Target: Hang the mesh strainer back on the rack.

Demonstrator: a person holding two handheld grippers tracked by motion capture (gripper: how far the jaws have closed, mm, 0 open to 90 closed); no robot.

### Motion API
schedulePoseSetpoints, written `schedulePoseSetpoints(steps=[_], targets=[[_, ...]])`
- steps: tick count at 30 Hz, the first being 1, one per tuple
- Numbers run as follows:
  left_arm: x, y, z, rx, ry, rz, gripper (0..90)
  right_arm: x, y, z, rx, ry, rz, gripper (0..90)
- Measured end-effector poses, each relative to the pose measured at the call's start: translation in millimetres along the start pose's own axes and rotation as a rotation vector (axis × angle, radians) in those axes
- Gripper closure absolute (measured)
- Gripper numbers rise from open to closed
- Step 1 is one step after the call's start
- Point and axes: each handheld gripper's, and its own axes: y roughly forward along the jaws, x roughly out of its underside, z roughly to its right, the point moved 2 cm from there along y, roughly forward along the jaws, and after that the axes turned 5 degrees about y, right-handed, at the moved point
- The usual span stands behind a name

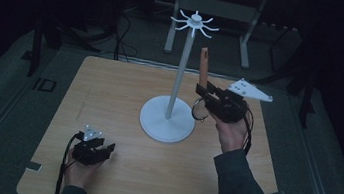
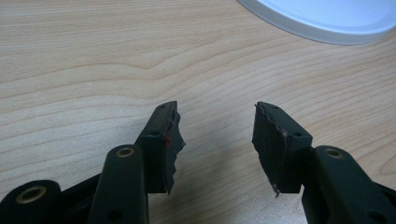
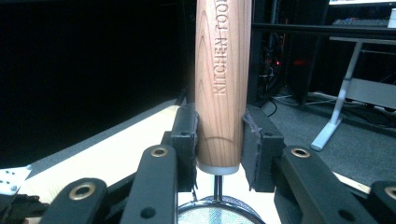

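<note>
Right of the white metal hanging stand (image 1: 178,77), the right gripper (image 1: 207,92) holds a small strainer with a light wooden handle (image 1: 203,68) up off the desk (image 1: 109,99), handle pointing up. Right gripper view: jaws closed on the handle's lower end (image 3: 223,93), just above the white ferrule, "KITCHEN TOOL" lettering visible, and the metal mesh ring (image 3: 219,212) hangs below the jaws. Grip looks square and centred.

Progress, my read: pick-up is done, hanging is not. Strainer is lifted but sits beside the pole, well below the ring of white hooks (image 1: 195,22) at the top. Left to do: raise it, bring the handle's top end to a hook, catch it, release. Can't tell from these views whether the handle end has a hole or a loop.

Left gripper (image 1: 97,151) rests low at the near-left of the desk, well apart from the stand. Left gripper view: jaws spread wide, nothing between them, bare wood grain underneath, edge of the stand's round white base (image 2: 327,18) at top right.
</note>
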Motion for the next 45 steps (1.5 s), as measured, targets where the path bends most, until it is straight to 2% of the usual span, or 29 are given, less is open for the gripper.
schedulePoseSetpoints(steps=[9, 31, 45], targets=[[0.0, 0.1, -0.1, 0.001, -0.001, 0.001, 51.1, -2.6, -1.7, 0.2, -0.018, 0.032, 0.038, 68.8], [0.0, 0.3, 0.1, 0.002, 0.001, 0.0, 51.2, -19.7, -8.3, -3.2, -0.014, 0.023, 0.105, 68.8], [0.0, 0.4, 0.1, 0.002, 0.0, -0.001, 51.1, -32.5, -2.8, -1.5, -0.018, 0.018, 0.101, 68.8]])
